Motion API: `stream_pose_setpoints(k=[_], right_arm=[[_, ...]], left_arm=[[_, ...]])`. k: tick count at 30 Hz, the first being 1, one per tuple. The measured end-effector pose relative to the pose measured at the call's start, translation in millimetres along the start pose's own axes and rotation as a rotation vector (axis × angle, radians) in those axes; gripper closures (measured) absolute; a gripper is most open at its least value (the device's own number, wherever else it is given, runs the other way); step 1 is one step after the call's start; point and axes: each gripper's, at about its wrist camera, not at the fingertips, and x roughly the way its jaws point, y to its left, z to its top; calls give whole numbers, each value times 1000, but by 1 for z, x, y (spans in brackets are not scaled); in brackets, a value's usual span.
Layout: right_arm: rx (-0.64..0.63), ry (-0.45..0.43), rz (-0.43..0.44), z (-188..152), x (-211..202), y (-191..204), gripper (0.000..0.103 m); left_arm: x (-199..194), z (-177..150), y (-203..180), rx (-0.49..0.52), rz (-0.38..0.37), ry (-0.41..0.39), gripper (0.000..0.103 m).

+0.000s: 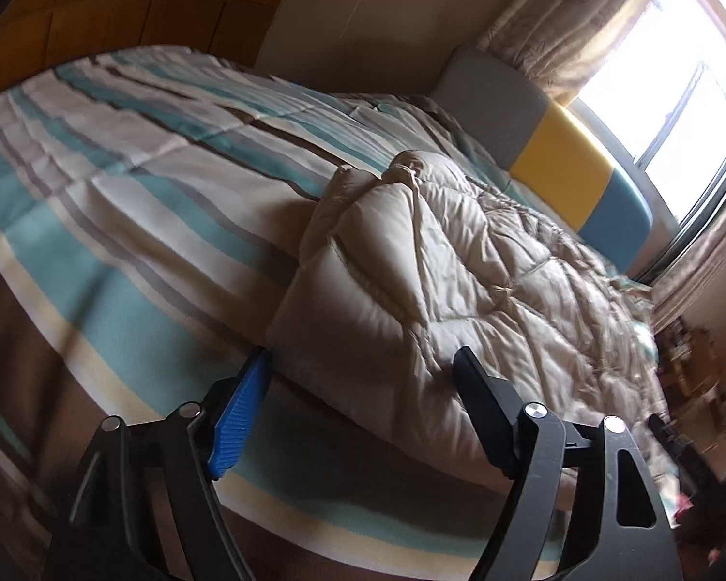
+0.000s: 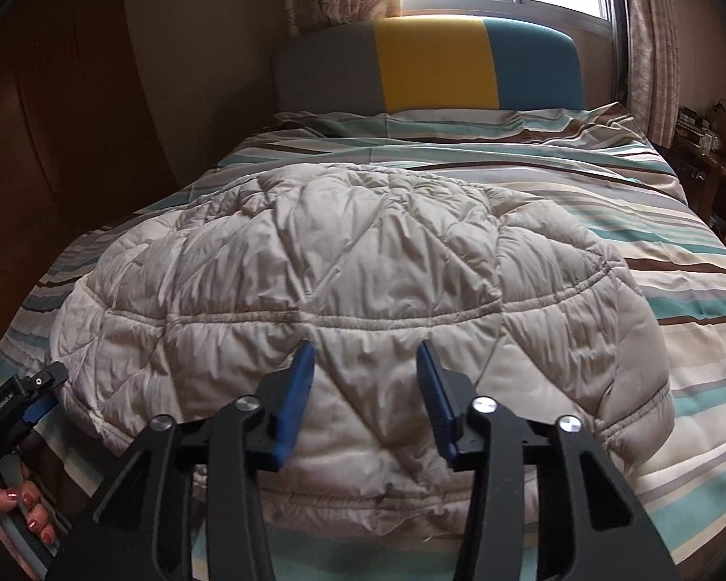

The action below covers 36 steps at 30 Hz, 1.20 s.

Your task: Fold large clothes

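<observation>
Left wrist view: the left gripper (image 1: 363, 363) has its jaws apart, with nothing between them. The near corner of a beige quilted jacket (image 1: 460, 266) lies just beyond and between the two tips, and I cannot tell whether either tip touches the fabric. The jacket rests on a striped bedspread (image 1: 121, 203), folded into a thick pad. Its long axis runs from the gripper away toward the headboard (image 1: 561, 164), which has grey, yellow and blue panels. The far end of the jacket is blurred and its lower right edge is cut off by the gripper's black frame. The window (image 1: 668, 72) is washed out by glare.

Right wrist view: the right gripper (image 2: 363, 353) hovers over the jacket's (image 2: 339, 266) near hem, jaws apart by a narrower gap, and no fold is pinched between the blue pads (image 2: 295, 397). Here the jacket spreads wide across the bed, its broad side facing the camera. Its near edge is hidden under the gripper frame. At the left edge the left gripper (image 2: 34, 387) shows only in part, beside the jacket's corner, with a hand (image 2: 19, 508) on its handle.
</observation>
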Motion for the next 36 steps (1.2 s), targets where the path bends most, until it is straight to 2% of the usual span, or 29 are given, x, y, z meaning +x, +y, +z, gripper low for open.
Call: stream_pose_setpoints(k=[2, 7, 10, 13, 14, 21, 25, 26, 30, 31, 33, 36], right_arm=[[-23, -19, 29, 0, -1, 10, 77], [-74, -24, 53, 3, 10, 27, 86], [-73, 4, 61, 6, 29, 31, 87], [-118, 96, 29, 0, 60, 34, 87], [-139, 102, 29, -4, 67, 34, 87], [-155, 82, 23, -12, 76, 34, 87], [-165, 74, 12, -14, 78, 36, 87], [-166, 73, 11, -14, 78, 38, 87], [-154, 68, 24, -15, 77, 36, 87], [-152, 67, 27, -15, 76, 35, 87], [-148, 66, 31, -15, 74, 33, 87], [-133, 66, 38, -14, 70, 28, 87]], left_arm=[[2, -2, 1, -29, -22, 5, 26], [11, -8, -1, -64, -93, 30, 26], [21, -8, -2, -104, -129, 46, 22], [29, -6, -1, -145, -151, 35, 21], [31, -5, -2, -149, -154, 25, 21], [48, 0, -9, -191, -137, -19, 21], [54, 5, -1, -317, -176, -42, 21], [55, 6, 3, -353, -186, -46, 24], [64, 8, 18, -500, -213, -36, 46], [64, 7, 19, -517, -218, -35, 48], [61, 8, 13, -489, -205, -37, 59], [49, 13, 1, -435, -194, -67, 71]])
